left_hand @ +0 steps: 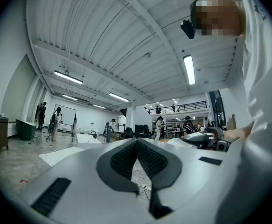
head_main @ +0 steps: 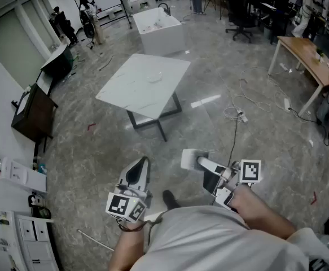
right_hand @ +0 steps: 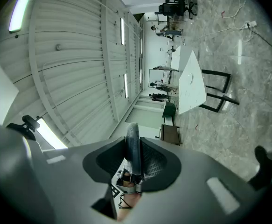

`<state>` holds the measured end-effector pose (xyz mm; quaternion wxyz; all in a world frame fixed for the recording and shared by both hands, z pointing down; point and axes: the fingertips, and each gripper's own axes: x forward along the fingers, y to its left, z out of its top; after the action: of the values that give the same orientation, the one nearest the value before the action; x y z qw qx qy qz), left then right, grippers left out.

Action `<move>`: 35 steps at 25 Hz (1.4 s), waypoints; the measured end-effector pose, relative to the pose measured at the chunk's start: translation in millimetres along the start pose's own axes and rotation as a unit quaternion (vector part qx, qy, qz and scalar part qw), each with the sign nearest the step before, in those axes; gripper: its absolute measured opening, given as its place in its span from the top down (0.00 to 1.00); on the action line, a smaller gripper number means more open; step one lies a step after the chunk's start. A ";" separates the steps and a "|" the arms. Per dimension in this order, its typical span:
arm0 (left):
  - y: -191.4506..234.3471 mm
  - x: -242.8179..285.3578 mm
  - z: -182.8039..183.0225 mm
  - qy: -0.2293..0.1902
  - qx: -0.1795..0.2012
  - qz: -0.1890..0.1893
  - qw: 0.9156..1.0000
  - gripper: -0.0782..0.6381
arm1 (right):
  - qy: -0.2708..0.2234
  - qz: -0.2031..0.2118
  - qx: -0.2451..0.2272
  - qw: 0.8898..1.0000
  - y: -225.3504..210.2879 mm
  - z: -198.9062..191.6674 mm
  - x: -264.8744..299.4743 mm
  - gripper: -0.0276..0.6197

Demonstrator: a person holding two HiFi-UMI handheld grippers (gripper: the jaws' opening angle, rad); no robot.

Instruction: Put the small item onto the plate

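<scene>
- Between the right gripper's (head_main: 201, 163) pads, a thin pale item (head_main: 190, 158) is held clamped, edge-on.
- Left gripper (head_main: 141, 164): jaws are seen closed tip to tip, empty.
- At 12 o'clock, well apart, a white table (head_main: 144, 86) is noted.

White table (head_main: 144, 83) mid-floor; low in frame, left claw (head_main: 143, 162), right claw (head_main: 200, 162) gripping pale flat item (head_main: 188, 158).

The head camera looks steeply down at the floor (head_main: 96, 145), with the left tool (head_main: 143, 162) and right tool (head_main: 202, 162) near. Each tool carries a camera close behind its jaws. The left one faces level across the room. The right one, turned sideways, shares the far white table (head_main: 136, 83) with the head camera.
</scene>
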<state>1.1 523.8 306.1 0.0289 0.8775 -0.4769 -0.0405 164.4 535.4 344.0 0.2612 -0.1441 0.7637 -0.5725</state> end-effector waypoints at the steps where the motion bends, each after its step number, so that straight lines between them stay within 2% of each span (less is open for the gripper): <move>1: -1.6 0.1 -1.1 -0.001 0.000 -0.001 1.000 0.88 | -0.001 -0.002 0.001 1.000 -2.0 -0.4 -1.8 0.81; 13: 13.9 8.7 -12.0 0.001 -0.006 -0.002 1.000 0.88 | -0.015 -0.008 0.007 1.000 -12.5 7.6 7.3 0.81; 22: 46.4 29.7 -8.3 -0.003 -0.004 -0.008 1.000 0.88 | -0.006 -0.011 0.010 1.000 -27.3 18.4 47.8 0.81; 31: 129.3 61.2 -15.8 0.005 -0.009 -0.005 1.000 0.88 | -0.006 -0.018 0.008 1.000 -54.2 47.3 122.1 0.81; 35: 173.9 76.5 -2.8 0.012 -0.001 -0.012 1.000 0.88 | -0.010 -0.021 0.005 1.000 -62.6 60.0 170.0 0.81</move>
<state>-102.4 365.2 321.1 0.0348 0.8834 -0.4663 -0.0311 53.5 380.3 351.2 0.2577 -0.1641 0.7549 -0.5803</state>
